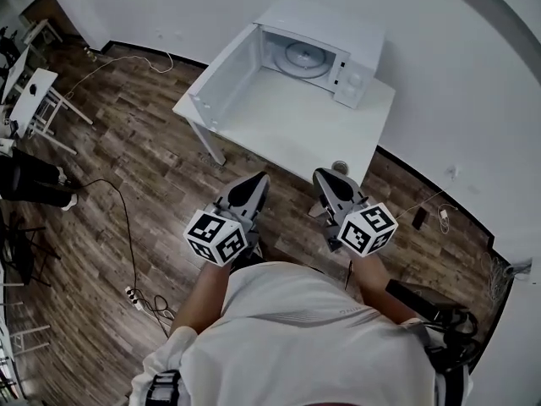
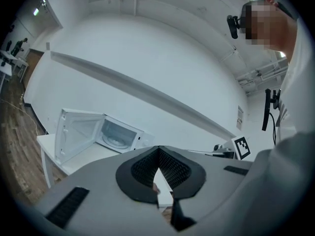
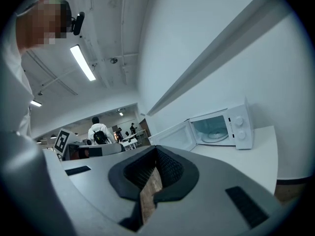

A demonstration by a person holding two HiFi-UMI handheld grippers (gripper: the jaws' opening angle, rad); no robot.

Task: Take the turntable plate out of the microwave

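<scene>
Wood-plank floor (image 1: 144, 159) surrounds a white table (image 1: 287, 134). The round glass turntable plate (image 1: 304, 57) lies inside the boxy white microwave (image 1: 325, 17) at the table's far right corner, its door (image 1: 221, 81) swung wide. The left gripper (image 1: 254, 183) and right gripper (image 1: 328, 178), both closed on nothing, hover off the table's near edge.

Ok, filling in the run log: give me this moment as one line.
microwave: on table, door open | turntable plate: inside microwave | left gripper: shut, empty | right gripper: shut, empty
</scene>
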